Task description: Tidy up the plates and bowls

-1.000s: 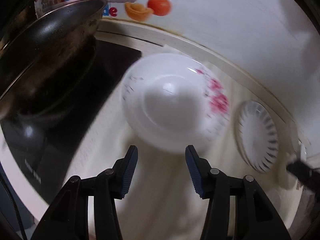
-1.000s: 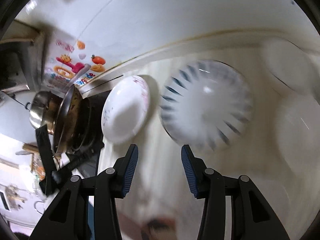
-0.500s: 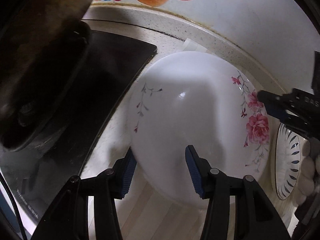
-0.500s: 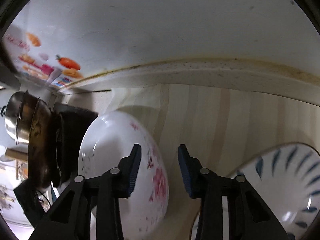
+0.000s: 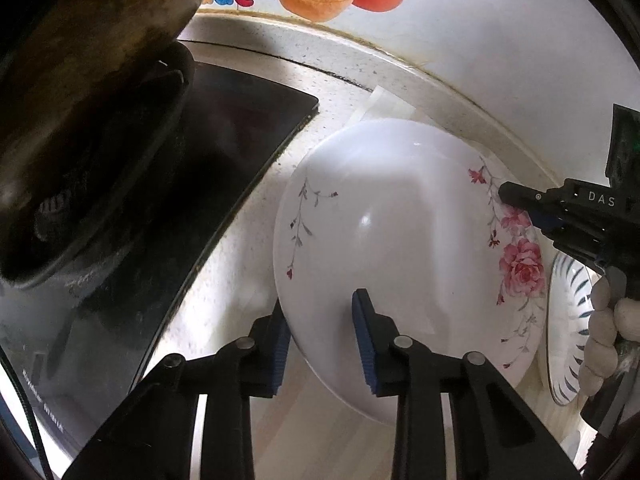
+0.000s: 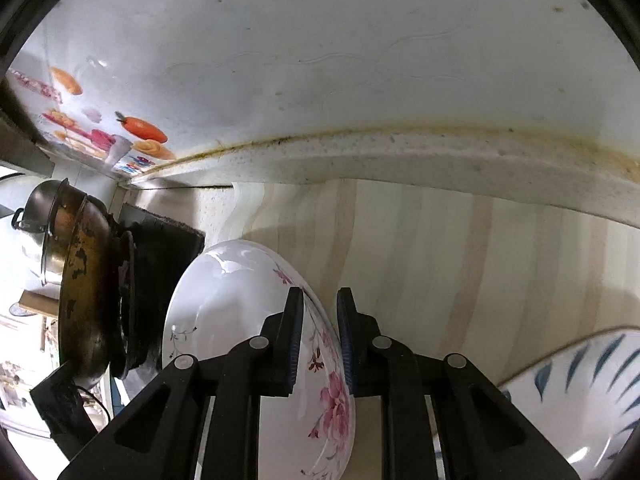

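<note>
Shows a white round ceramic plate with pink rose print (image 5: 400,248) lying on a pale wood-striped counter (image 5: 304,412), near rim caught between the blue pads of the black left gripper (image 5: 320,338), whose jaws have just been closing. At the right, grips the same plate's far flowered rim with the black right gripper (image 5: 516,204), a pale-gloved hand (image 5: 604,332) behind it, just above a white plate with dark blue radial strokes (image 5: 568,320). To the left, sets a black glass cooktop (image 5: 192,184) beside the plate, bearing a blackened, rusty wok (image 5: 84,92).
</note>
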`<state>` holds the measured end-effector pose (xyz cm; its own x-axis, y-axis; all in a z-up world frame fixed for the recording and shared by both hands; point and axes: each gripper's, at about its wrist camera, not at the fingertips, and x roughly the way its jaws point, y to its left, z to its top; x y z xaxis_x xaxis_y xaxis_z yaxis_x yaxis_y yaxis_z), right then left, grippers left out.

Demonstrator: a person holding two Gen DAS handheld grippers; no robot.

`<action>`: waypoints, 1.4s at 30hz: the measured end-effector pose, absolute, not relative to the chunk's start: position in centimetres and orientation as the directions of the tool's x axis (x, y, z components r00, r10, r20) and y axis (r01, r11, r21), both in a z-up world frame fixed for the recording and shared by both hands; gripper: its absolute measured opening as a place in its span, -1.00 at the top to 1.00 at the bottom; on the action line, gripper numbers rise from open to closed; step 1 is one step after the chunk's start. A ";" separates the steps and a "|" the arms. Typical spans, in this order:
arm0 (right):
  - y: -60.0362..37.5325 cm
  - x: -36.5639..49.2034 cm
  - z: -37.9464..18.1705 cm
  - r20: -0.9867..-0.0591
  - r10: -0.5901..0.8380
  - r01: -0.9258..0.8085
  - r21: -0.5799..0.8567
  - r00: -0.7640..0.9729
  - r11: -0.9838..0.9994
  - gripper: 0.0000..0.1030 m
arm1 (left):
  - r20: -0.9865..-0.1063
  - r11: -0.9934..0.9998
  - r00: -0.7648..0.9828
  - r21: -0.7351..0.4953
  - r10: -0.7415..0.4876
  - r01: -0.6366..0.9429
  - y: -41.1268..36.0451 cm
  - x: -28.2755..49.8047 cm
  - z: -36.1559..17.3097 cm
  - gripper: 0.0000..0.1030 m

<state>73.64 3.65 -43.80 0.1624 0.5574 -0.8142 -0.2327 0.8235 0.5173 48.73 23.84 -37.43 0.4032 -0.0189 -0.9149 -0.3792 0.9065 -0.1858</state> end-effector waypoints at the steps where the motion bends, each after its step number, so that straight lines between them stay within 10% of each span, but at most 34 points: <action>1: 3.6 73.4 -43.7 -0.814 0.557 -0.238 0.516 0.162 0.823 0.63 | -0.913 0.907 0.408 -0.188 -0.019 -0.377 23.7 48.7 -37.3 0.47; 25: -12.1 59.0 -35.0 -0.778 0.578 -0.182 0.549 0.245 0.816 0.63 | -0.894 0.960 0.433 -0.212 -0.116 -0.180 12.6 40.6 -27.6 0.47; 42: -30.7 46.6 -36.7 -0.814 0.491 0.019 0.522 0.312 0.853 0.63 | -0.924 0.969 0.290 -0.239 -0.248 0.067 -1.2 37.3 -30.7 0.47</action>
<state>46.61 -30.68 -36.66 0.3118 0.4905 -0.8138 0.0194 0.8530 0.5216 37.26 -1.19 -30.68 0.2902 -0.2481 -0.9243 0.0669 0.9687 -0.2390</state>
